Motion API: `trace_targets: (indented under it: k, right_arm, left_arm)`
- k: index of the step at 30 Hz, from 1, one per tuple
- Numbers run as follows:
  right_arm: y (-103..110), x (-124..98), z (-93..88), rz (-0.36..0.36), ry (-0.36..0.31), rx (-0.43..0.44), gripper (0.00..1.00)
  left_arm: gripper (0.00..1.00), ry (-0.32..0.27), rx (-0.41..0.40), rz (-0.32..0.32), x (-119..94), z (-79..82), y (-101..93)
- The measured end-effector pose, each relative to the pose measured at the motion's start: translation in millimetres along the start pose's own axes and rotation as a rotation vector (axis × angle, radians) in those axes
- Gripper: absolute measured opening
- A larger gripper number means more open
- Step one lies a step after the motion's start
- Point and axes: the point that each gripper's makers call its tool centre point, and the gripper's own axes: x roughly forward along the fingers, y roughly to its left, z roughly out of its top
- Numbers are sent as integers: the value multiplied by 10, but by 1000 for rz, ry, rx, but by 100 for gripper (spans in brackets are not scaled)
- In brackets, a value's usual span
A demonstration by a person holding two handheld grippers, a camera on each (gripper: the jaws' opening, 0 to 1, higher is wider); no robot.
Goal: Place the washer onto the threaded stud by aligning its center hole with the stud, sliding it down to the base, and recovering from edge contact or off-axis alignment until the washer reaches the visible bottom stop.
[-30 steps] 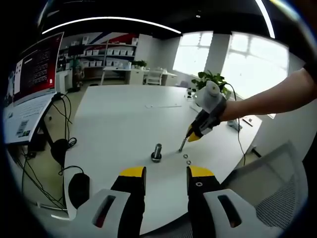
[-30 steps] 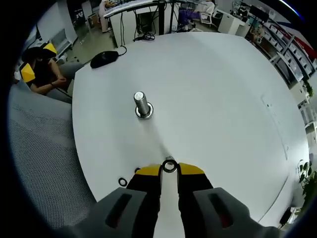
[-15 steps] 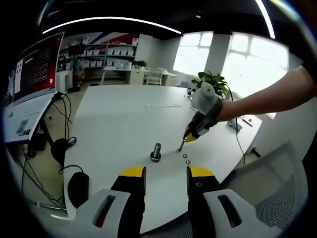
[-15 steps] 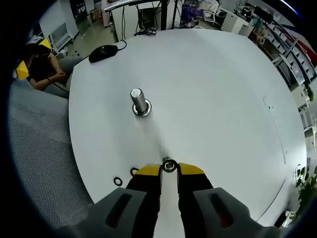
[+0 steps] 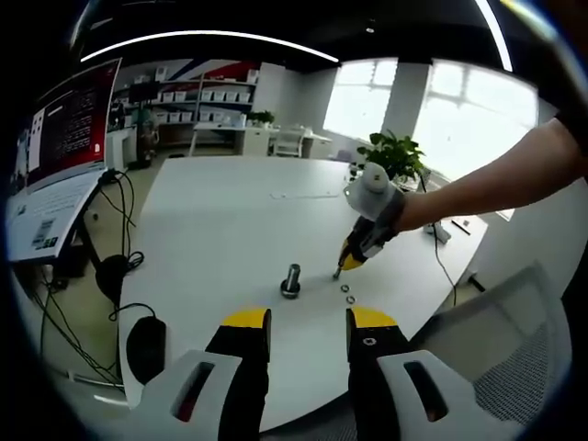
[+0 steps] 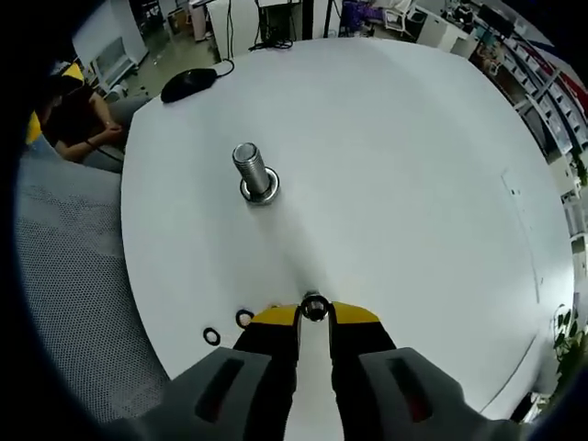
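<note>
- My right claw: jaws drawn narrow, pinching a washer by its rim at the yellow tips. The washer stands on edge between them, hole facing forward along the jaws. It hangs above the counter, apart from the stud.
- Same claw seen from my left gripper view: it points down toward the counter, tip just to the right of the stud; the washer is too small to make out there.
- My left claw: jaws parted with a clear gap, holding and touching nothing, above the counter's near edge.
- Threaded stud: upright on its flanged base on the counter, long axis vertical, threads bare; also in the left gripper view.
- Spare washers: two dark rings flat on the counter, just left of my right claw's tips.
- Computer mouse: at the counter's far edge.
</note>
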Motion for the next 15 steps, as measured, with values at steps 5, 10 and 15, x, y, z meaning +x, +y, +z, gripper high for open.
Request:
trace_targets:
  k: [5,10,15]
  right_arm:
    - [18,126,-40,11,29,2,14]
    - [0,204,-83,17,41,24,15]
    - [32,231,-114,14,47,30,15]
  left_arm:
    - [31,3,-4,4,11,-4,8]
    - [31,6,-8,6,22,-9,19]
    - [31,14,-5,4,40,-29,34]
